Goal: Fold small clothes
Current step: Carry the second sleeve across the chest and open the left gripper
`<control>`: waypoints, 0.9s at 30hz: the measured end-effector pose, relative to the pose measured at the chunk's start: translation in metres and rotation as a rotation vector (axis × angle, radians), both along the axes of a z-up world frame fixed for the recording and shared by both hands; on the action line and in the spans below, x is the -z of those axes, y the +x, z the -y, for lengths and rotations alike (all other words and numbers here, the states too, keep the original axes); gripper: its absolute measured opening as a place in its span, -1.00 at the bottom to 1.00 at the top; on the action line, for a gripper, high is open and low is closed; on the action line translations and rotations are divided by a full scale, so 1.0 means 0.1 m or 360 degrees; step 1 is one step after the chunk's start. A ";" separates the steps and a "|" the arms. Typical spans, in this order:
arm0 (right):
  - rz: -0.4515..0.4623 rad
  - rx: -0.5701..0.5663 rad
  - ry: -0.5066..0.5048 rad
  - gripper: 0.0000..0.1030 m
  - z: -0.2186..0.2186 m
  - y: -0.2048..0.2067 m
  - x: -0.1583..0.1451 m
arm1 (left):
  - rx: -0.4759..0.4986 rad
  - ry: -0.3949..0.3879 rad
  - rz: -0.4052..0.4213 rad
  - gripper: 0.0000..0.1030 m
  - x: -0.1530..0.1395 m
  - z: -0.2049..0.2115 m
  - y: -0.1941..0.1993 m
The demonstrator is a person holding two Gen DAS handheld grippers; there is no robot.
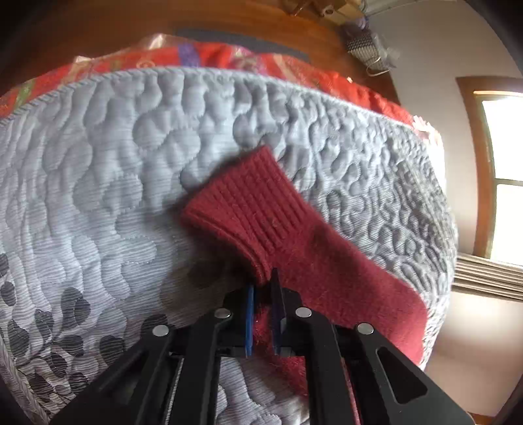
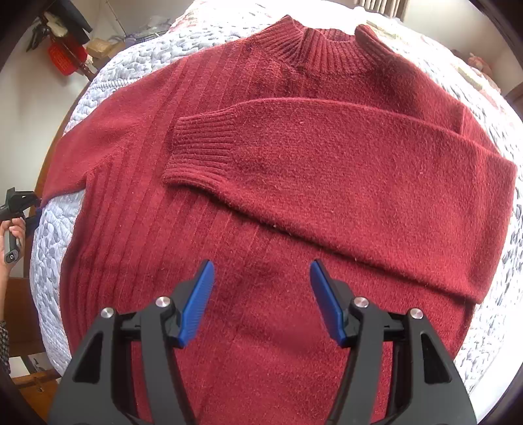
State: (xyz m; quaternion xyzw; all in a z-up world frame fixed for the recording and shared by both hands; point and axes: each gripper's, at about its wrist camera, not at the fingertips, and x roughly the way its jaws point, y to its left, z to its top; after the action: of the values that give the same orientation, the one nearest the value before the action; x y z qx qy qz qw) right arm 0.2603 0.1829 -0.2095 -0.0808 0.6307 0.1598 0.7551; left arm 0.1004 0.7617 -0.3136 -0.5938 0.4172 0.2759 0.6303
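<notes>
A dark red knitted sweater [image 2: 268, 202] lies face up on a grey quilted bed cover [image 2: 55, 248], collar at the far end. One sleeve [image 2: 327, 170] is folded across the chest, its ribbed cuff near the middle. My right gripper [image 2: 261, 281] hovers open over the lower body of the sweater, holding nothing. In the left wrist view the other sleeve [image 1: 294, 248] stretches out over the quilt [image 1: 114, 170], and my left gripper [image 1: 263, 287] is shut on the sleeve's edge just below the ribbed cuff [image 1: 242, 196]. The left gripper [image 2: 16, 202], held by a hand, shows at the far left of the right wrist view.
A red patterned blanket [image 1: 228, 59] lies beyond the quilt's far edge, with a wooden headboard [image 1: 228, 19] behind it. A window [image 1: 500, 170] is on the right wall. A red basket [image 2: 62, 59] and boxes stand on the floor beside the bed. A wooden chair [image 2: 23, 320] sits at the left.
</notes>
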 end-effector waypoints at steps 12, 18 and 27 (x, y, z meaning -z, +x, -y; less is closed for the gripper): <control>0.0025 0.0047 0.0003 0.21 0.31 -0.12 -0.08 | 0.0361 0.0654 0.0220 -0.87 -1.24 0.65 0.48; 0.0039 0.0118 0.0012 0.22 0.61 -0.16 -0.13 | 0.0643 0.0811 0.0390 -0.87 -1.66 1.37 0.97; 0.0040 0.0236 0.0035 0.23 1.11 -0.21 -0.15 | 0.1097 0.0841 0.0599 -0.87 -1.90 2.69 1.59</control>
State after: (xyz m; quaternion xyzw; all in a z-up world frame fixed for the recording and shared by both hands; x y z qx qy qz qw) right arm 0.2395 0.0720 -0.1950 -0.0276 0.6235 0.1093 0.7737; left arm 0.2594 0.4932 -0.1235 -0.2798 0.3839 0.0349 0.8793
